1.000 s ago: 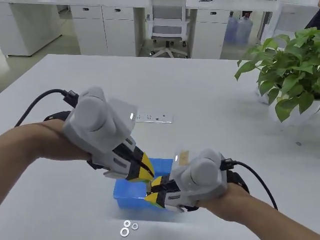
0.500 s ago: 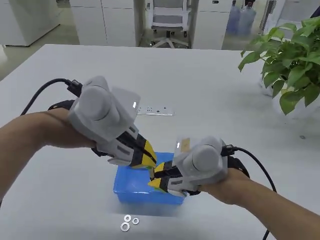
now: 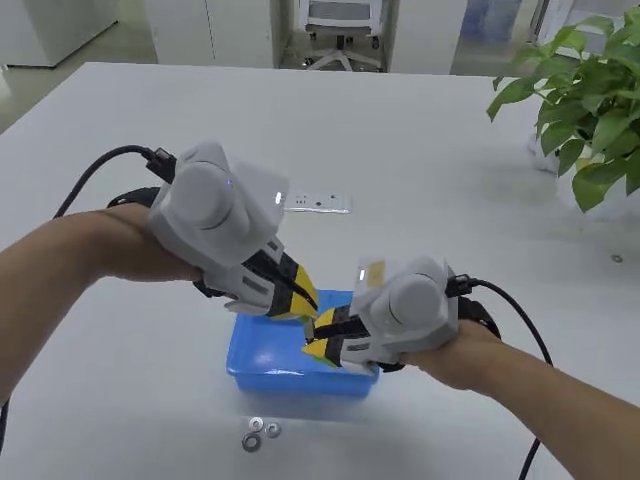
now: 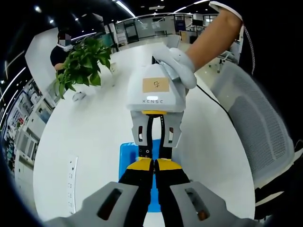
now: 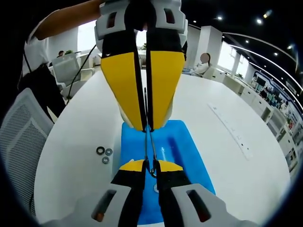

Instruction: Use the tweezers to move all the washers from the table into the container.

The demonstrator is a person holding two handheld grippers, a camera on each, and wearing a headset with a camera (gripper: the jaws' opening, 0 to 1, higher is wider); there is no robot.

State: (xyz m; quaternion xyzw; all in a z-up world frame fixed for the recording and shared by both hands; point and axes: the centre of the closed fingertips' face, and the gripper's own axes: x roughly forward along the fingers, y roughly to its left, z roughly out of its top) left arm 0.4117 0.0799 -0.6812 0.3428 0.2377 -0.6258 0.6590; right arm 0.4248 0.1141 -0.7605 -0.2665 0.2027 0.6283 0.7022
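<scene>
Left tongs (image 4: pixel 154 164) and right tongs (image 5: pixel 150 168) meet tip to tip over the container (image 5: pixel 187 146), both pinched on the tweezers (image 5: pixel 148 144), likely to re-grip them.

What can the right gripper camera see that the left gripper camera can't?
The right gripper view has three washers on the table beside the blue container, and thin tweezers between the left gripper and the right gripper. The left gripper view has a leafy plant. Both have the container and the two grippers tip to tip.
</scene>
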